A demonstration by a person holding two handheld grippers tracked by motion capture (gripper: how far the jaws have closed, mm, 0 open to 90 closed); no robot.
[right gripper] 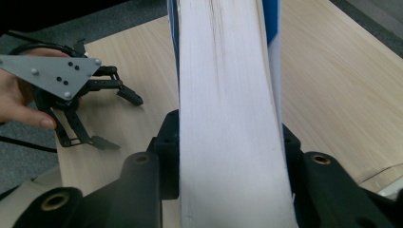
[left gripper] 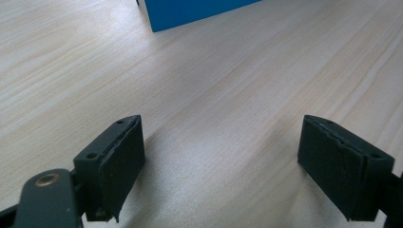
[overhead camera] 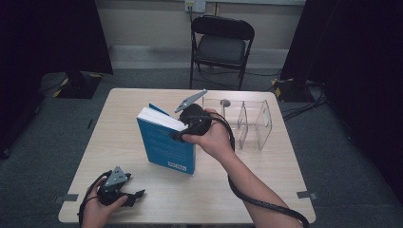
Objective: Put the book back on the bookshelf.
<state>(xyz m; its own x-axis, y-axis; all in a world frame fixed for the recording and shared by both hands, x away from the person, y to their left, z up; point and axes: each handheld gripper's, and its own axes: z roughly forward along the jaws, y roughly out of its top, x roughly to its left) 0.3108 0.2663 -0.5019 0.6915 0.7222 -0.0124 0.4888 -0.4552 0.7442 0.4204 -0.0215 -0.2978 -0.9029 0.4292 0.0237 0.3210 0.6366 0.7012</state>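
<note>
Right gripper [overhead camera: 182, 133] pinching a blue book [overhead camera: 167, 145] upright at the middle of the bench [overhead camera: 266, 180].

In the high view the book stands on its lower edge, tilted slightly, blue cover toward the person and white page block on top, where the right gripper clamps it from the 3 o'clock side (the right gripper view shows both jaws pressed against the pages [right gripper: 228, 118]). The left gripper [overhead camera: 135, 195] rests near the bench's 7 o'clock corner, well apart from the book, its jaws spread wide over bare wood, with a blue corner of the book at 12 o'clock in its own view. A clear acrylic stand [overhead camera: 252, 124] sits at 2 o'clock, just beside the right hand [overhead camera: 214, 140].
</note>
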